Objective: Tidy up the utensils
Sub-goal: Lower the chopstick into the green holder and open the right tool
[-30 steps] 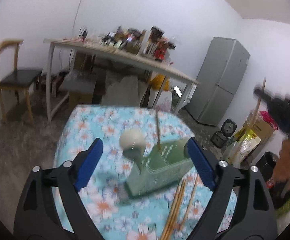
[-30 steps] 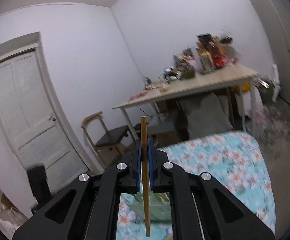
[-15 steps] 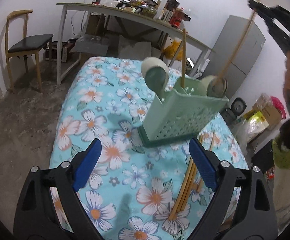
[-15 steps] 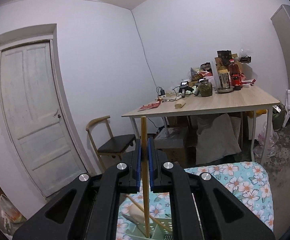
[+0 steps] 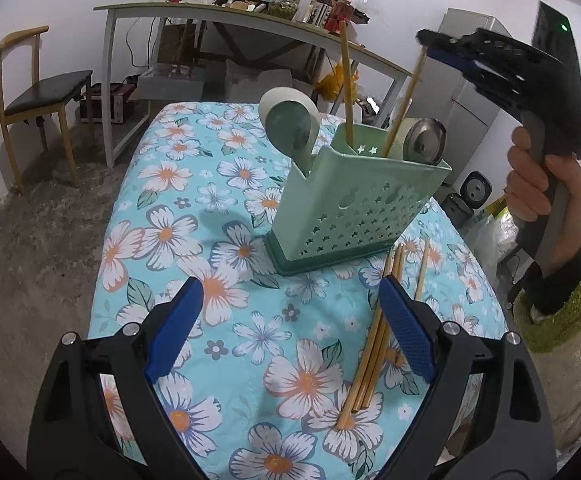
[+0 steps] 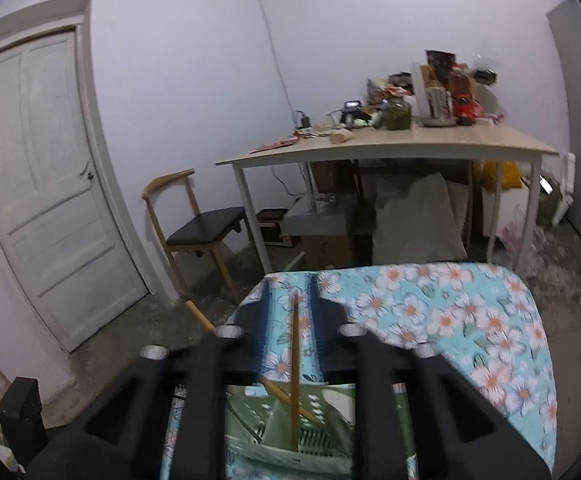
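Note:
A pale green utensil holder stands on the flowered tablecloth, with two round-bowled spoons and two chopsticks upright in it. My right gripper hovers above the holder. Its jaws are opening around the top of the leaning chopstick, and the pads no longer press on it. In the right wrist view that chopstick stands free between the parted fingers of the right gripper, its foot inside the holder. Several loose chopsticks lie by my open, empty left gripper.
A cluttered wooden table stands behind the bed-like surface, with a chair to its left and a grey fridge at the right. A white door is on the far wall. A person's hand holds the right gripper.
The right gripper came down with its chopstick into the holder and its jaws parted from it. The left gripper dropped lower and nearer to the table.

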The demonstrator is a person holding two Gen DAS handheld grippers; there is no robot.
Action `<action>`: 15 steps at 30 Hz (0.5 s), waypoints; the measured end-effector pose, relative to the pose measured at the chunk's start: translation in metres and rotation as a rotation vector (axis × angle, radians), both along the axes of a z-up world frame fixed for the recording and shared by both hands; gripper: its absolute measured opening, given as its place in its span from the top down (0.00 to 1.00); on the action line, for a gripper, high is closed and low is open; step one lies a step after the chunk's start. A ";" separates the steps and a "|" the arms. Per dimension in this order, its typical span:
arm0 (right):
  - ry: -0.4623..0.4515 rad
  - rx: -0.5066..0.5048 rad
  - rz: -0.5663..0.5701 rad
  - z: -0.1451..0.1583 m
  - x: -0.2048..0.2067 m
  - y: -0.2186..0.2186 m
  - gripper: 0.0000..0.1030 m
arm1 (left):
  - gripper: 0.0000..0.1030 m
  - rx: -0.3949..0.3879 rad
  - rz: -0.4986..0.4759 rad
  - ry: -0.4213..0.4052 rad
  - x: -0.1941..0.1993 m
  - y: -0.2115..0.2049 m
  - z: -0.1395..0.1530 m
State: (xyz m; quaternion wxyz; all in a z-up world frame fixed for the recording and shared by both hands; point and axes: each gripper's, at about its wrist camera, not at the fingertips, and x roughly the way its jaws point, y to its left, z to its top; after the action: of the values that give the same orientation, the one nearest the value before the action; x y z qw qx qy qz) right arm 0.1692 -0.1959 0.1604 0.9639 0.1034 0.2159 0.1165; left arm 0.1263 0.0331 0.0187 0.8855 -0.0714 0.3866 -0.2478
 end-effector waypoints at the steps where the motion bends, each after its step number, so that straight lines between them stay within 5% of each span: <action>1: -0.007 0.017 -0.008 0.002 -0.005 -0.006 0.60 | 0.17 -0.002 -0.003 0.006 0.001 0.000 -0.001; 10: -0.038 0.121 -0.104 0.008 -0.069 -0.063 0.55 | 0.17 -0.041 -0.064 0.087 0.007 -0.012 -0.012; 15: 0.050 0.173 -0.161 -0.018 -0.103 -0.087 0.54 | 0.16 -0.028 -0.088 0.096 0.008 -0.020 -0.017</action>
State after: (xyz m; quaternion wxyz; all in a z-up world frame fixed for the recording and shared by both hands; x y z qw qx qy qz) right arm 0.0657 -0.2828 0.1419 0.9520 0.2059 0.2198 0.0543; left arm 0.1342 0.0126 0.0019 0.8532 -0.0785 0.4277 -0.2881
